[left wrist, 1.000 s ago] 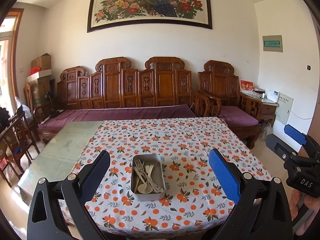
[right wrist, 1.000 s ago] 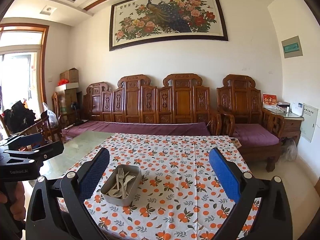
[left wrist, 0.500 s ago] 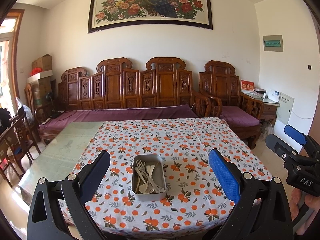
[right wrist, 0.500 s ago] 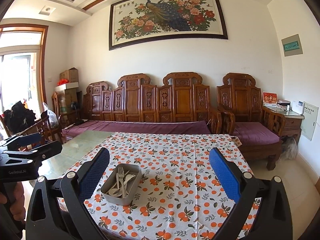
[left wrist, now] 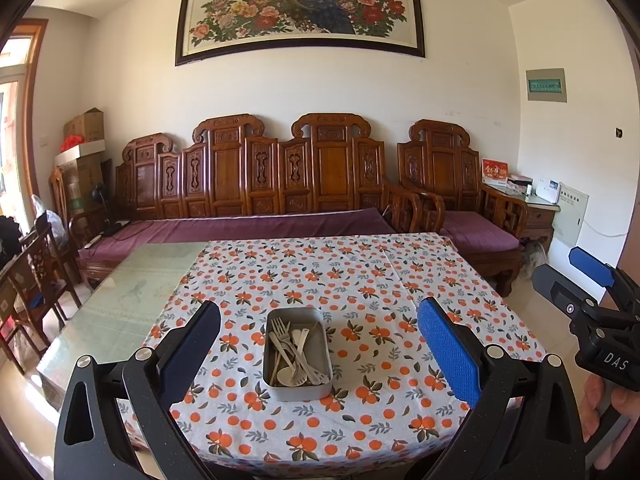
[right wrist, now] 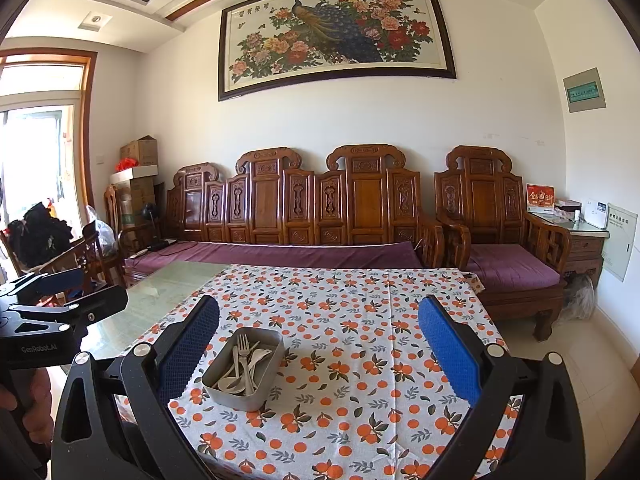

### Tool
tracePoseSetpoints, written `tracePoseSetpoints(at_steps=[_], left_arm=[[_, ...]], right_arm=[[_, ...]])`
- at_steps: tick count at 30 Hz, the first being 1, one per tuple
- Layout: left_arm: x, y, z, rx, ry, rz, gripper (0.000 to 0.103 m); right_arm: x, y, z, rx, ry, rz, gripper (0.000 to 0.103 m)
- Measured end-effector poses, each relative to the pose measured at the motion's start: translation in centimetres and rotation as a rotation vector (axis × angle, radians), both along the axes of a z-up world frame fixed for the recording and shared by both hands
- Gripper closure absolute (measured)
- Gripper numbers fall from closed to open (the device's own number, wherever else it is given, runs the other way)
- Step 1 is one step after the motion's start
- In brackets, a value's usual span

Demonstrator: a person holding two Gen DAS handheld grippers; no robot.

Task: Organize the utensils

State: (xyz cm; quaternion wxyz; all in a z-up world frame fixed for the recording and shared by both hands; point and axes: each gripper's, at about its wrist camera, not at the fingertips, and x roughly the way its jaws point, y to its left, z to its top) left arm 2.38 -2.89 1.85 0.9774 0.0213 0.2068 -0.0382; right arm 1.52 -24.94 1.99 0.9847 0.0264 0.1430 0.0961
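A grey metal tin [left wrist: 297, 390] stands on the orange-print tablecloth [left wrist: 360, 280] near the table's front edge. It holds several pale forks and spoons [left wrist: 290, 350] in a loose pile. The tin also shows in the right wrist view [right wrist: 240, 398] with the utensils [right wrist: 242, 364] inside. My left gripper [left wrist: 318, 344] is open and empty, held back from the table with the tin between its fingers in view. My right gripper [right wrist: 318, 344] is open and empty, to the right of the tin; it also shows at the left wrist view's right edge [left wrist: 592, 300].
The cloth covers the right part of a glass-topped table [left wrist: 120, 300]. A carved wooden sofa with purple cushions [left wrist: 256, 224] stands behind it, an armchair [left wrist: 460, 216] at the right, dark chairs [left wrist: 36, 276] at the left.
Both grippers have drawn back and risen slightly, so the tin sits a little farther off. Both stay open and empty.
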Motion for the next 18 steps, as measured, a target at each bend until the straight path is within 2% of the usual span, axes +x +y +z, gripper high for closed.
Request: tracePoseSetpoints(at_steps=[18], left_arm=[[0.16, 0.02, -0.22, -0.005, 0.005, 0.001, 0.008]], right_arm=[[-0.14, 0.15, 0.1, -0.003, 0.0, 0.003, 0.003]])
